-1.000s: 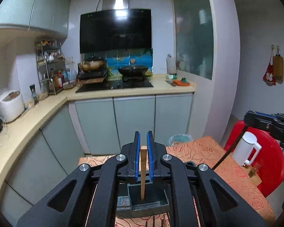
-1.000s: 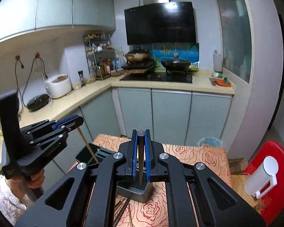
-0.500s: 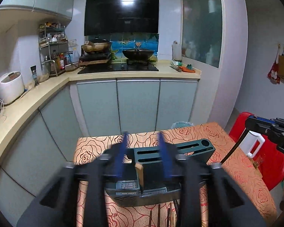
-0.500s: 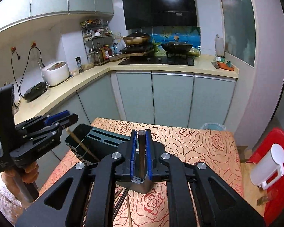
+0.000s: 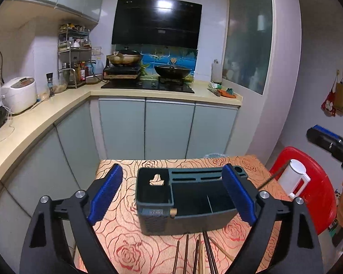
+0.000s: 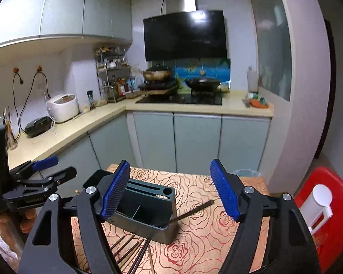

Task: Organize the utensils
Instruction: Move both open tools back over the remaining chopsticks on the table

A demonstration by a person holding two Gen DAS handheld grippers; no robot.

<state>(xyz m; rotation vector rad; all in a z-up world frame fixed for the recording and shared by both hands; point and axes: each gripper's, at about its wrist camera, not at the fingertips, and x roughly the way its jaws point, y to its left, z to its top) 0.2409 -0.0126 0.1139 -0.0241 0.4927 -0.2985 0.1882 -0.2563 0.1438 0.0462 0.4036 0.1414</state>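
Observation:
A dark grey utensil holder (image 5: 189, 199) stands on the rose-patterned table (image 5: 125, 239); it also shows in the right wrist view (image 6: 146, 207). My left gripper (image 5: 172, 196) is open and empty above it. A light wooden chopstick's end (image 5: 173, 211) pokes over the holder's front rim. My right gripper (image 6: 170, 188) is open and empty. A dark chopstick (image 6: 192, 211) leans out of the holder's right end. Several chopsticks (image 5: 194, 253) lie on the table in front of the holder, also in the right wrist view (image 6: 130, 251).
A red stool (image 5: 308, 178) with a white kettle (image 5: 293, 179) stands right of the table. Kitchen cabinets and a counter with stove, pans and a rice cooker (image 5: 19, 93) run behind and to the left. The table's edges are close around the holder.
Both grippers have opened and let go of their chopsticks, which now rest in the holder. Both grippers have pulled back and tilted down toward the table.

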